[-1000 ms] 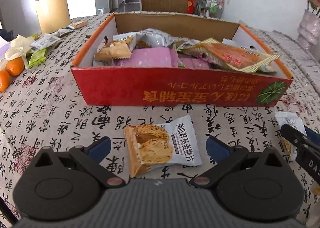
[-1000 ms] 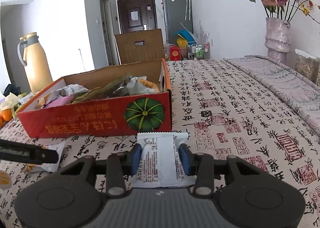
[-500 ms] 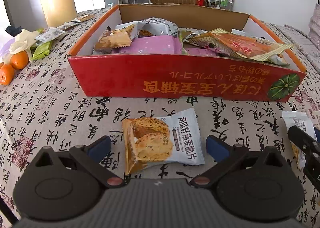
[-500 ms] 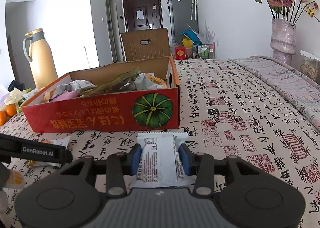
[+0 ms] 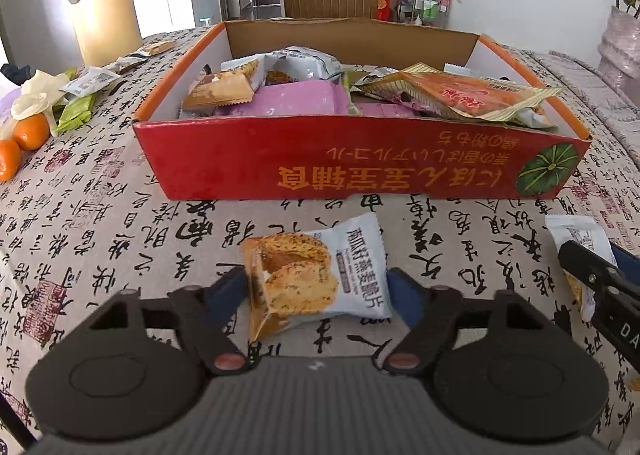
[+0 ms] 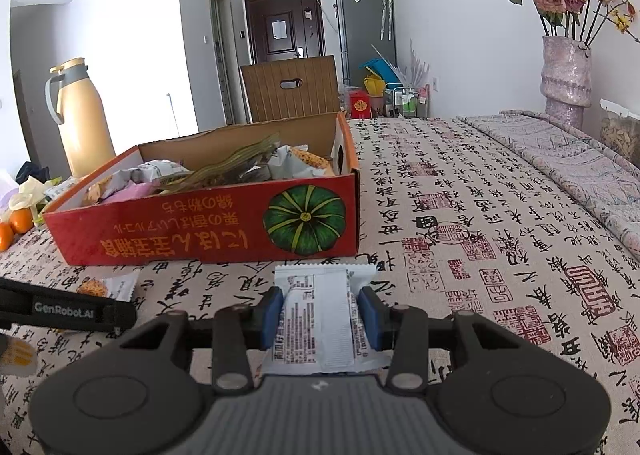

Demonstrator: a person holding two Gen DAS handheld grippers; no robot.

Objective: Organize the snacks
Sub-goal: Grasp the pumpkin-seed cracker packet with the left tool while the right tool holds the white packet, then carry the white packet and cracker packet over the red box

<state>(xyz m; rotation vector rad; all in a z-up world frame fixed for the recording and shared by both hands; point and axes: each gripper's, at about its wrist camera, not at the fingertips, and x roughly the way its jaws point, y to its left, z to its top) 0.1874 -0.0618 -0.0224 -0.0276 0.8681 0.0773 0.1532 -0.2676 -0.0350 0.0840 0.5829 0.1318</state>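
**Two packets, two pairs of tongs**

On the table, before the red snack box, the left tongs straddle a biscuit packet; their blue pads seem to touch its edges, though a firm grip cannot be told. Right tongs are clamped on a white packet, printed back up, near the box's pumpkin corner. Oranges lie far left.

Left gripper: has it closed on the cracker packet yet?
No: the left gripper has a blue pad on each side of the cracker packet, the left pad near its edge.
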